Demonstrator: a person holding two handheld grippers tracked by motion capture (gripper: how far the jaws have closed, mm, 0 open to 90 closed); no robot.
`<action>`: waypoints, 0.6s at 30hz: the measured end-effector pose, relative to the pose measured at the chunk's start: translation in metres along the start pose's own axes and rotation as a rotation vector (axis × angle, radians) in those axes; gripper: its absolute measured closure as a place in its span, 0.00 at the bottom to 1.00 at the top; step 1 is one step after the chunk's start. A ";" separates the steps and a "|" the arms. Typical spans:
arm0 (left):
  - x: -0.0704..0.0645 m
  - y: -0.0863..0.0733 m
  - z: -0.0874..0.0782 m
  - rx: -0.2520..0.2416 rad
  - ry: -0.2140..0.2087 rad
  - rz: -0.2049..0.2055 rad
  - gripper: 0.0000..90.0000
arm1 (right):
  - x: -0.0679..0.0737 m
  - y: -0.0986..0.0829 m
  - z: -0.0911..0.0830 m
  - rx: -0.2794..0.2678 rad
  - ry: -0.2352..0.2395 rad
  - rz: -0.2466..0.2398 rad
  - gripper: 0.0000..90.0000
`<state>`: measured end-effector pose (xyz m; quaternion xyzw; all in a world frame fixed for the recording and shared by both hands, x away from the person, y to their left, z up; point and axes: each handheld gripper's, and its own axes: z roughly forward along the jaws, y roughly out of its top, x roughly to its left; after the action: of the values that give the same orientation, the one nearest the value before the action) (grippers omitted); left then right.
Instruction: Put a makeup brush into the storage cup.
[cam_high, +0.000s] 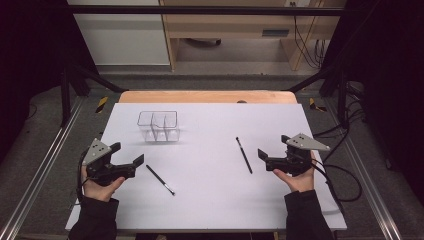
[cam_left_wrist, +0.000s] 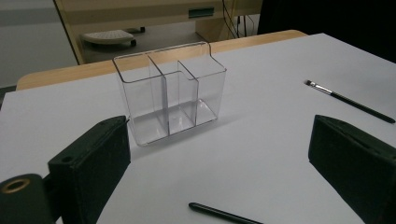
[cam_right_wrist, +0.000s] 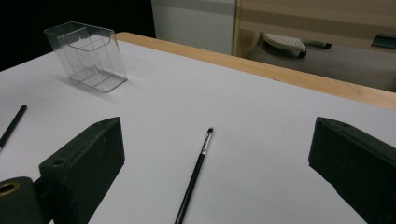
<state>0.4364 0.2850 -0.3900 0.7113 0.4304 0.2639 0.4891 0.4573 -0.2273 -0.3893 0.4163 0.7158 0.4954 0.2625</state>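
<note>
A clear plastic organiser (cam_high: 159, 125) with three compartments stands empty on the white table cover, left of centre; it also appears as organiser (cam_left_wrist: 169, 91) and organiser (cam_right_wrist: 86, 56). One thin black brush (cam_high: 160, 179) lies just right of my left gripper (cam_high: 127, 153), which is open and holds nothing. A second black brush (cam_high: 244, 155), brush (cam_right_wrist: 195, 173), lies just left of my right gripper (cam_high: 272, 147), also open and empty. In the left gripper view the near brush (cam_left_wrist: 224, 214) sits low between the jaws and the far brush (cam_left_wrist: 349, 101) lies at the right.
The white cover (cam_high: 210, 200) spans most of the wooden table (cam_high: 207, 96). Black cables (cam_high: 345, 177) trail off the right side. Metal frame rails (cam_high: 30, 190) run along both sides. A wooden desk (cam_high: 235, 30) stands beyond the table.
</note>
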 end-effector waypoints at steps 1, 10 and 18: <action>0.000 0.000 0.000 0.001 0.000 -0.001 0.05 | 0.000 0.000 0.000 0.000 0.000 0.000 0.04; -0.002 -0.003 0.002 0.007 -0.002 -0.002 0.06 | -0.003 0.002 -0.006 -0.004 -0.016 0.018 0.05; -0.005 -0.005 0.005 0.021 -0.010 0.004 0.06 | -0.004 0.002 -0.005 0.041 -0.029 0.017 0.05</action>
<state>0.4365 0.2791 -0.3961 0.7186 0.4291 0.2567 0.4833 0.4565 -0.2327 -0.3855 0.4348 0.7184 0.4768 0.2599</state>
